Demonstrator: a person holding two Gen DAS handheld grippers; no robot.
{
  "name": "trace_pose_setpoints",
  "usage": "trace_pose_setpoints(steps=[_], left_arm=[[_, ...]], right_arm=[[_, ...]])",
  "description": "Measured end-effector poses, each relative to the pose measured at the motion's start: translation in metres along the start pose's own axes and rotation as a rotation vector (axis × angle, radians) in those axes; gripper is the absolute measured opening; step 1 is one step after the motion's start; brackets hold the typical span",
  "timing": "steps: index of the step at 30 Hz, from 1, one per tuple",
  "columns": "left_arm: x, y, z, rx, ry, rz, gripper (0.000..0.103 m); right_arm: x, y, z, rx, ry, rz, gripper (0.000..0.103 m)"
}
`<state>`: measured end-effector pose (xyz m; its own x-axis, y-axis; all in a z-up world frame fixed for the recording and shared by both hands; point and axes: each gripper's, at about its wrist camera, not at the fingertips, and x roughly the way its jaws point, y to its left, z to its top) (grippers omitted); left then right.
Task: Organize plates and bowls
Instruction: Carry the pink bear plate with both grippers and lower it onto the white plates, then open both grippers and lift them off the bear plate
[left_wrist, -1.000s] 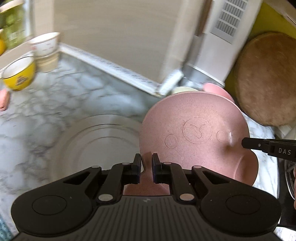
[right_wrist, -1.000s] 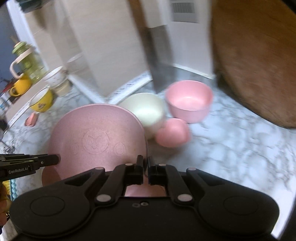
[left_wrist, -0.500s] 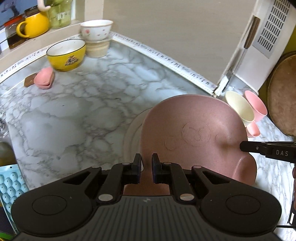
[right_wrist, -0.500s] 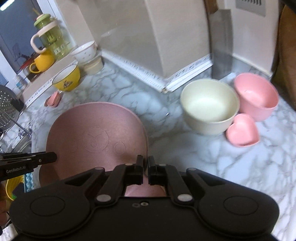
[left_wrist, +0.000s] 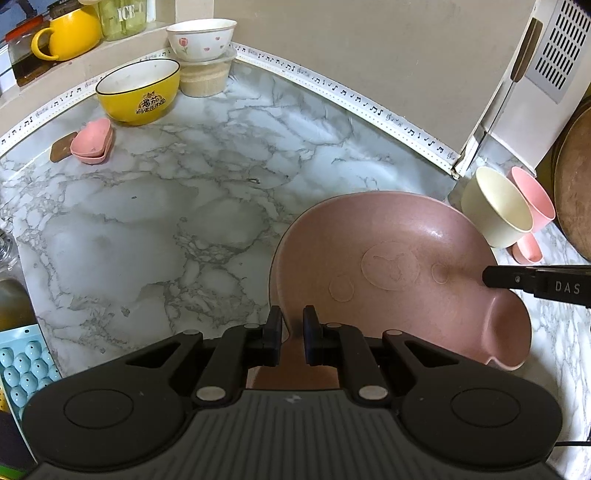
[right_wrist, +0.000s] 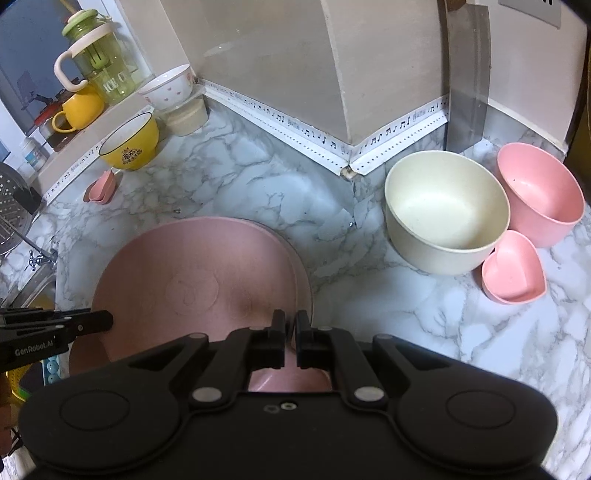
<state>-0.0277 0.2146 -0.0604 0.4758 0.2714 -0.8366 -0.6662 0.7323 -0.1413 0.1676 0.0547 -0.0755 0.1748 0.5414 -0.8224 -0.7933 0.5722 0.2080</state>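
Note:
A pink bear-face plate (left_wrist: 399, 273) is held by both grippers above the marble counter (left_wrist: 147, 229). My left gripper (left_wrist: 291, 328) is shut on the plate's near rim. My right gripper (right_wrist: 290, 330) is shut on the rim of the same plate (right_wrist: 199, 280) from the other side. The right gripper's finger (left_wrist: 532, 281) shows at the plate's right edge in the left wrist view. The left gripper's finger (right_wrist: 77, 325) shows at the plate's left edge in the right wrist view. A cream bowl (right_wrist: 445, 218), a pink bowl (right_wrist: 541, 199) and a pink heart dish (right_wrist: 513, 273) stand to the right.
A yellow bowl (left_wrist: 138, 90), a white flowered bowl (left_wrist: 201, 38) on a tub, and small pink heart dishes (left_wrist: 92, 142) stand at the far left. A yellow mug (left_wrist: 72, 35) is on the ledge. A round wooden board (left_wrist: 576, 184) leans at right. A blue tray (left_wrist: 26, 365) lies at near left.
Both grippers have risen and pulled back with the pink plate, tilting it flatter. The grey plate beneath it in the earliest frames no longer shows in the left wrist view.

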Motion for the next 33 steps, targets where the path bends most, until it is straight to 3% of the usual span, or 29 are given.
trace_pose_setpoints(steps=[21,25,33], left_arm=[[0.004,-0.004,-0.009,0.03,0.014,0.0,0.011],[0.003,-0.002,-0.009,0.023,0.016,-0.004,0.011],[0.002,0.002,-0.008,0.003,0.011,-0.008,0.011]], right_arm=[[0.003,0.002,-0.013,-0.031,0.03,-0.037,0.008],[0.002,0.003,-0.013,-0.035,0.025,-0.046,0.017],[-0.005,-0.001,-0.014,-0.014,0.007,-0.059,0.02]])
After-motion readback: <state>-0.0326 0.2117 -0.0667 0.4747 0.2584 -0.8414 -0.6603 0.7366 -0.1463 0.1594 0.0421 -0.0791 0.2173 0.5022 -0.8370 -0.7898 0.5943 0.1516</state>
